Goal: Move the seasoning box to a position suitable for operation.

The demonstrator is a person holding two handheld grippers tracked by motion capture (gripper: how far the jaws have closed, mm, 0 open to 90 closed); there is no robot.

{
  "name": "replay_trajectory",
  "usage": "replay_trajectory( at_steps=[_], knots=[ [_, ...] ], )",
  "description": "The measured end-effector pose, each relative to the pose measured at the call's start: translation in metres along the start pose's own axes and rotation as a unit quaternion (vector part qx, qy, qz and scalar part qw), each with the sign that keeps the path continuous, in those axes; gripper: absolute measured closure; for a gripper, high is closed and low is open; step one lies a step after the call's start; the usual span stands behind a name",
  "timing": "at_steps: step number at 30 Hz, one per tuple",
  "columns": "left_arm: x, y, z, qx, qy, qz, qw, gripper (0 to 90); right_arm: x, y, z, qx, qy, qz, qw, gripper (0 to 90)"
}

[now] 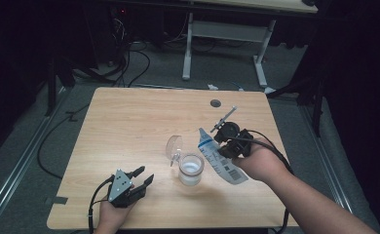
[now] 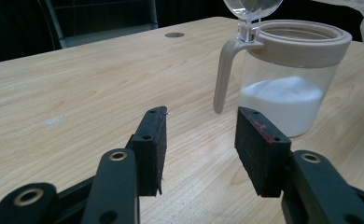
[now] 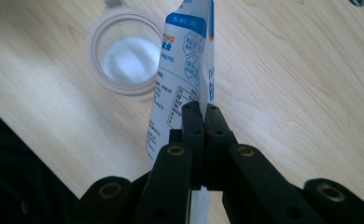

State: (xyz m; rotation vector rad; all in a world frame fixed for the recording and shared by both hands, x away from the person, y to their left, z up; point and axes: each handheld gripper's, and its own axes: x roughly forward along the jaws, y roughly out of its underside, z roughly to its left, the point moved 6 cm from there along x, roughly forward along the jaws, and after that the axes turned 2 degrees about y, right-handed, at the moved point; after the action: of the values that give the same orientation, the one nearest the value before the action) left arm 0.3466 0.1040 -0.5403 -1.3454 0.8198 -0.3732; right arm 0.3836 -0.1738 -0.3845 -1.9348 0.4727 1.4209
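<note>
Nearest the high camera, the left tongs rest low on the counter, released, jaws apart with nothing between them, aimed toward the jar of white powder. Its handle sits just beyond the pads in the left gripper view, and its flipped-up clear lid is cut off at the top there. Right tongs are clenched on a white-and-blue pouch, held tilted just beside the jar's open mouth; its small print is unreadable
</note>
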Motion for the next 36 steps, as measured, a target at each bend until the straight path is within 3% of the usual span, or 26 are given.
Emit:
replay_trajectory(
  at_steps=[12,21,36],
  knots=[
    [0.001,0.0,-0.002,-0.002,0.005,-0.001,1.0,53.8,0.018,0.011,-0.017,0.021,0.009,0.017,0.9996,89.8],
    [0.001,0.0,0.0,-0.005,0.003,-0.001,1.0,53.7,0.036,0.015,-0.039,0.041,0.029,0.03,0.9983,89.8],
    [0.001,0.0,0.0,-0.007,0.003,-0.002,1.0,53.7,0.057,0.022,-0.056,0.064,0.05,0.039,0.9959,89.8]
  ],
)
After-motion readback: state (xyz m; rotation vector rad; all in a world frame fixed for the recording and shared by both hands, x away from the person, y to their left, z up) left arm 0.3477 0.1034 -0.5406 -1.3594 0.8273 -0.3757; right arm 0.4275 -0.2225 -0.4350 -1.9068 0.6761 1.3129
